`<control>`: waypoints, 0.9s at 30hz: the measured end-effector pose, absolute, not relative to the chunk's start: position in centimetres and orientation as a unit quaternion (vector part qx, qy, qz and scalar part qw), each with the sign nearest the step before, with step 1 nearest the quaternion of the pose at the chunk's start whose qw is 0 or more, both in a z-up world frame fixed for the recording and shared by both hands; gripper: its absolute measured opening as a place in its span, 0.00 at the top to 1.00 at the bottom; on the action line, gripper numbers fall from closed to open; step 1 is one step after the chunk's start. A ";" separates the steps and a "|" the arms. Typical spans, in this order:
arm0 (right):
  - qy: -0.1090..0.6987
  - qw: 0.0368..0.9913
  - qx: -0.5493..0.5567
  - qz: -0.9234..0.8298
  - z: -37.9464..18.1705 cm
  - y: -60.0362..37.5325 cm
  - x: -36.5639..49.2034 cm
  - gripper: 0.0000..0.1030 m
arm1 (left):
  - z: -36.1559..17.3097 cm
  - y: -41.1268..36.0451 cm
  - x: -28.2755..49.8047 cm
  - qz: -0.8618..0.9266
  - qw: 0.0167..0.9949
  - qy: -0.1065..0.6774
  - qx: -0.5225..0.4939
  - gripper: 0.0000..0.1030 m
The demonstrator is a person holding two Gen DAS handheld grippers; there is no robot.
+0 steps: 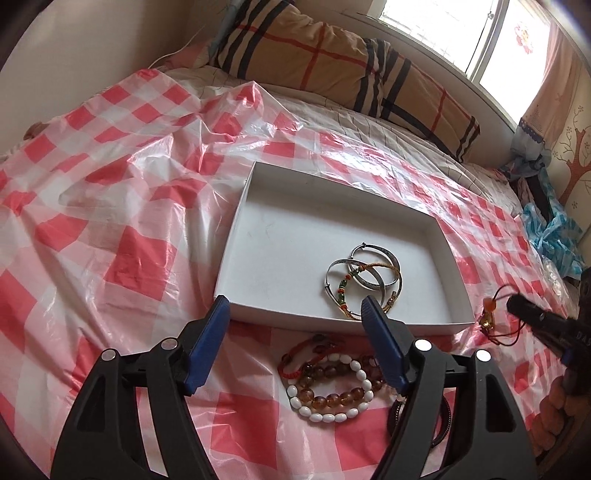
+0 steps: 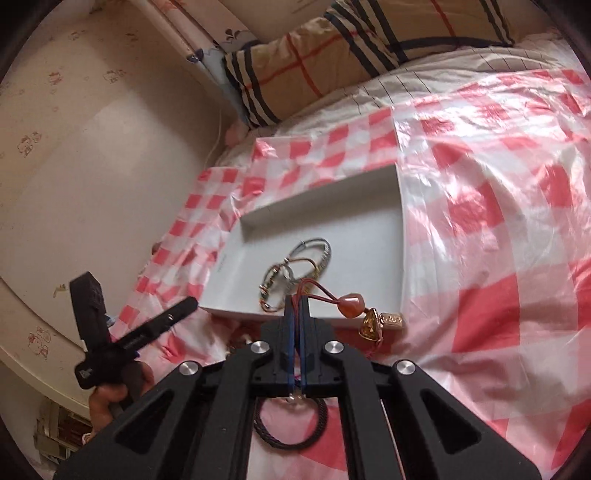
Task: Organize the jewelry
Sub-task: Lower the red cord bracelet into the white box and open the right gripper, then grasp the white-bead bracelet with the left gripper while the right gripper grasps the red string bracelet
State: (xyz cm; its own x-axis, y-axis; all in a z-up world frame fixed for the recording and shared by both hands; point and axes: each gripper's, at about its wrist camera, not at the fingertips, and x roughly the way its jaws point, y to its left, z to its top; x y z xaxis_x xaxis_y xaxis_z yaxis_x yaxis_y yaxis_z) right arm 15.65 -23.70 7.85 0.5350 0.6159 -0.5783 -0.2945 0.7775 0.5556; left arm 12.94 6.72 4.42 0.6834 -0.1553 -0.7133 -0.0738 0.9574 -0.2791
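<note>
A shallow white box (image 1: 258, 236) lies on the bed, also in the right wrist view (image 2: 369, 236). In it lie silver bangles (image 1: 373, 266) and a green-beaded cord bracelet (image 1: 345, 288). My left gripper (image 1: 295, 306) is open and empty at the box's near edge, above loose bracelets: white beads (image 1: 332, 406), amber beads (image 1: 332, 397), red cord (image 1: 295, 354). My right gripper (image 2: 295, 295) is shut on a red cord charm (image 2: 356, 300) with an orange bead and gold pendants (image 2: 380, 321), held at the box's near right corner. A dark braided bracelet (image 2: 291, 424) lies under the right gripper.
A red-and-white checked plastic sheet (image 1: 110, 221) covers the bed. A plaid pillow (image 1: 332, 62) lies at the head, below a window (image 1: 461, 29). A blue plastic bag (image 1: 550, 232) sits at the right edge. A wall (image 2: 92, 166) runs along the bed's left side.
</note>
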 end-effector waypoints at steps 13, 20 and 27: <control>0.401 0.886 0.118 0.202 8.6 -20.2 19.1 0.41 | 4.5 3.2 12.2 -0.071 0.907 0.413 -0.038 0.30; 0.473 0.857 0.048 0.198 1.9 -18.5 14.7 0.41 | 3.7 1.0 10.8 -0.085 0.899 0.428 0.028 0.27; 0.507 0.837 -0.071 0.195 -1.0 -15.6 13.7 0.41 | 1.4 0.2 10.6 -0.086 0.880 0.464 0.064 0.27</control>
State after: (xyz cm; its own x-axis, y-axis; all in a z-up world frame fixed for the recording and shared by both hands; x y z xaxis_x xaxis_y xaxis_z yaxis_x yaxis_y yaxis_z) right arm 13.75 -15.62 -1.00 0.4102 0.2539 -0.8760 -0.3983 0.9139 0.0784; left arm 10.56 0.16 1.40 0.5554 -0.0912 -0.8265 0.2097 0.9772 0.0331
